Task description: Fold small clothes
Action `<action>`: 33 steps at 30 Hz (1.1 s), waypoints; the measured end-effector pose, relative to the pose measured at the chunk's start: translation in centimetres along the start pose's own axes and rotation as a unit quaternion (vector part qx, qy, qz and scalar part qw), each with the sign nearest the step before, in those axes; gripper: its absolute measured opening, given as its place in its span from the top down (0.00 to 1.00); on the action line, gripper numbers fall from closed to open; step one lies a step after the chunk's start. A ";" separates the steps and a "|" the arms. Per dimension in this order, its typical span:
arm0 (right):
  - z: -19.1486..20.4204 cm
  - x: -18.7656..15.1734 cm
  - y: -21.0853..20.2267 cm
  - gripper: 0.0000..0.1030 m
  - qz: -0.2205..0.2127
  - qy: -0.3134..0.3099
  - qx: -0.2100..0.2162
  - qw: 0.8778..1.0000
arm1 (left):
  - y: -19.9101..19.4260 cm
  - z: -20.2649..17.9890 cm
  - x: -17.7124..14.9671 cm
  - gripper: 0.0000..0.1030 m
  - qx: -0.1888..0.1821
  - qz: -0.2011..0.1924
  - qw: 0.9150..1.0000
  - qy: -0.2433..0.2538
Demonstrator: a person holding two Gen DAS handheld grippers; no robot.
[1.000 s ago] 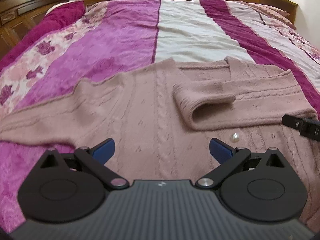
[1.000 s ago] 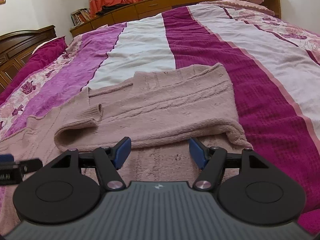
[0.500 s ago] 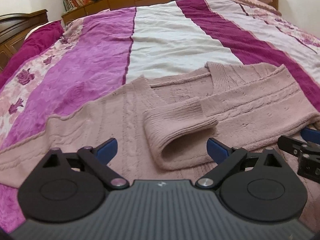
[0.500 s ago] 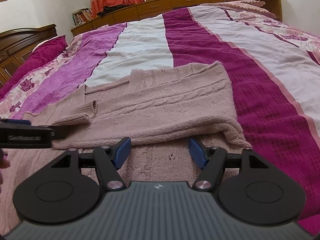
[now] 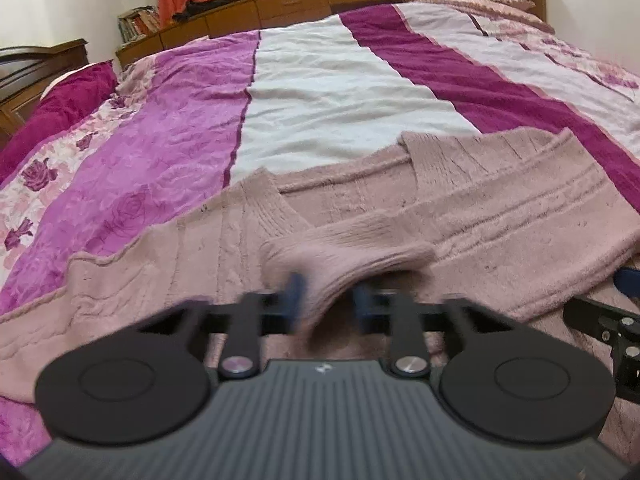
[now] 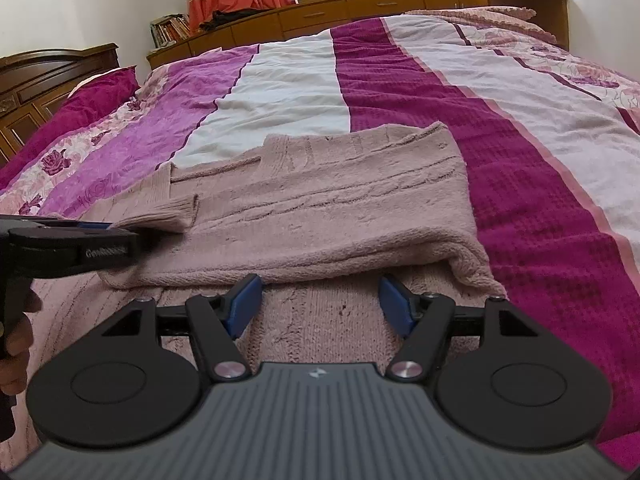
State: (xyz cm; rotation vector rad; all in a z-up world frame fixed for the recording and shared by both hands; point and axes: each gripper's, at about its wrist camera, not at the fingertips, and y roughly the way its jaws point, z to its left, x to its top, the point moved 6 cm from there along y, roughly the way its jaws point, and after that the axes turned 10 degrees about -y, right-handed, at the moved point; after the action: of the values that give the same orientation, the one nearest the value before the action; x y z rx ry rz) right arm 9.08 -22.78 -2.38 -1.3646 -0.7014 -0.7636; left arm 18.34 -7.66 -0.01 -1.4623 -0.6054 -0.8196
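Two tools at work over one pink knit cardigan (image 6: pixel 328 216), spread flat on the striped bed (image 6: pixel 540 152). Nearest, left tool (image 5: pixel 326 300) blurred, jaws apparently pinched on the ribbed sleeve cuff (image 5: pixel 348 260), presumably to straighten the sleeve already laid across the chest. Right tool (image 6: pixel 320 304) wide apart, gripping nothing, poised just before the thick folded edge (image 6: pixel 280 272), likely waiting to pin or lift it. Further out, folded right side ending in a soft rounded corner (image 6: pixel 476 268) close to the magenta stripe; left sleeve (image 5: pixel 100 280) trailing flat toward the floral border. Beyond the collar (image 5: pixel 432 160), plenty of bare bedspread for sliding or turning the garment. Farthest back, wooden headboard cabinets (image 6: pixel 360 4) under the window, well apart.
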 end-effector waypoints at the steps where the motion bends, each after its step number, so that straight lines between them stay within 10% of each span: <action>1: 0.0 0.0 0.0 0.30 0.000 0.001 0.000 1.000 | -0.2 0.5 0.2 0.84 -0.006 -0.005 1.000 -0.017; 7: -0.2 0.0 -0.1 0.30 -0.004 0.005 -0.004 1.000 | -1.2 3.7 1.3 0.89 -0.024 -0.017 0.992 -0.120; 17: -0.6 0.0 -0.1 0.30 -0.006 0.010 -0.005 1.000 | -0.3 10.7 -1.8 0.76 -0.028 0.041 0.939 -0.340; 33: -1.6 0.3 -1.1 0.30 -0.007 0.024 -0.038 0.999 | -4.1 11.3 -2.1 0.49 -0.029 0.014 0.958 -0.284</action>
State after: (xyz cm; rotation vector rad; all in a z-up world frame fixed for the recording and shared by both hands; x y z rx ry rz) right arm 8.30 -24.44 -1.65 -1.4069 -0.6493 -0.8390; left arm 15.27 4.07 1.35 -1.7670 -0.9911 -0.3859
